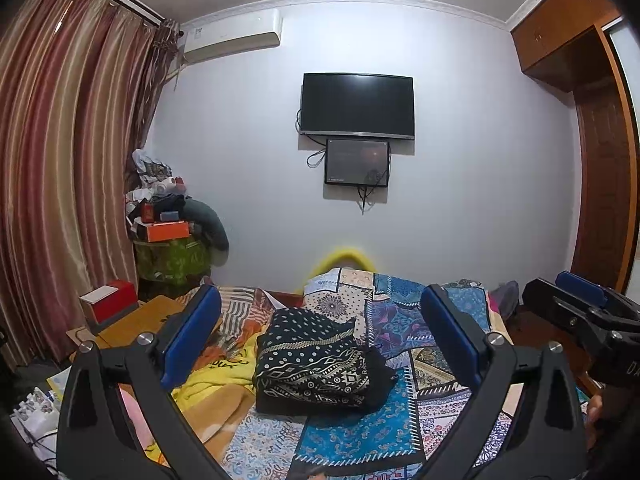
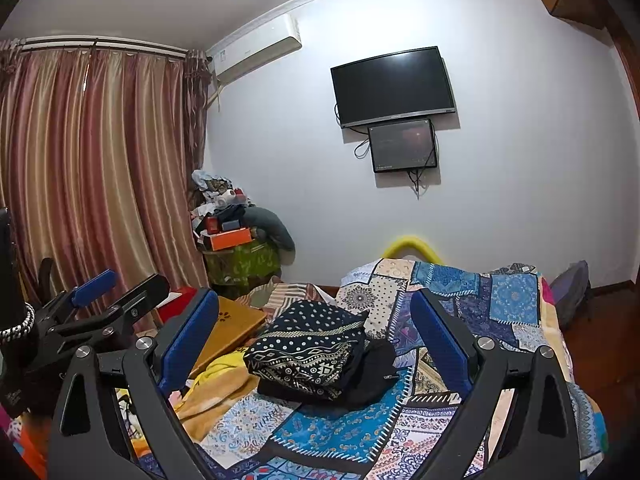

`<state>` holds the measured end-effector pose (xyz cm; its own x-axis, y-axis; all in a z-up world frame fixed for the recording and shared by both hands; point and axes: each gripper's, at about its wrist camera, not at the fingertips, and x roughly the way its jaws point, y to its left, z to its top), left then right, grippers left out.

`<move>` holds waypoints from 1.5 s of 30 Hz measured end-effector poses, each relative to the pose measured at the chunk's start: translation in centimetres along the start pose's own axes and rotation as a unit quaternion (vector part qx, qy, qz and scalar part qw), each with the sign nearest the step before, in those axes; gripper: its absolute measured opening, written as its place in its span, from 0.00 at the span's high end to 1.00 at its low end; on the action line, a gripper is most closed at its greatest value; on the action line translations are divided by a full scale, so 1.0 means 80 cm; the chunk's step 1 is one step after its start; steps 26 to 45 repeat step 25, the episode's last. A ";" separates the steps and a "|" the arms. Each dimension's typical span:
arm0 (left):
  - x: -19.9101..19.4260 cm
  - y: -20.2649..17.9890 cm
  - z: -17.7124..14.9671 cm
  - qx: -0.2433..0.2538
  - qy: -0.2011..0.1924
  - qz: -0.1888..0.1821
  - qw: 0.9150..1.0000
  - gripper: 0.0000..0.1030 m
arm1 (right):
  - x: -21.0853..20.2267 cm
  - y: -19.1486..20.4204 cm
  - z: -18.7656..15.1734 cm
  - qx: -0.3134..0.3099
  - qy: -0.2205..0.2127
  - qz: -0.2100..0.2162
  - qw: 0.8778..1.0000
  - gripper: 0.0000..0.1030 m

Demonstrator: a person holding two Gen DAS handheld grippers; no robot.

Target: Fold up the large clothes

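A folded dark garment with white dots and geometric bands lies as a thick bundle on the patchwork bedspread; a plain black piece sticks out at its right side. My left gripper hovers over it, open, blue pads wide apart and nothing between them. In the right wrist view the same garment sits ahead of my right gripper, also open and holding nothing. Each gripper shows in the other's view: the right gripper at the right edge, the left gripper at the left.
A yellow and orange blanket is rumpled to the garment's left, beside a wooden board and a red box. A cluttered pile fills the corner by the curtain. A wardrobe and a backpack stand at the right.
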<state>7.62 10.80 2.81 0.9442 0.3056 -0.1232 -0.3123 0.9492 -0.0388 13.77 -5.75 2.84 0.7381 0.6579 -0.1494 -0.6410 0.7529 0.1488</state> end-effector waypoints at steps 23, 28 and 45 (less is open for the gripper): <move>-0.001 -0.012 -0.002 0.007 0.008 -0.016 1.000 0.02 | 0.005 -0.006 -0.001 0.003 0.010 -0.005 1.000 0.07; -0.001 -0.011 -0.002 0.006 0.009 -0.016 1.000 0.02 | 0.005 -0.006 -0.001 0.003 0.010 -0.005 1.000 0.07; -0.001 -0.011 -0.002 0.006 0.009 -0.016 1.000 0.02 | 0.005 -0.006 -0.001 0.003 0.010 -0.005 1.000 0.07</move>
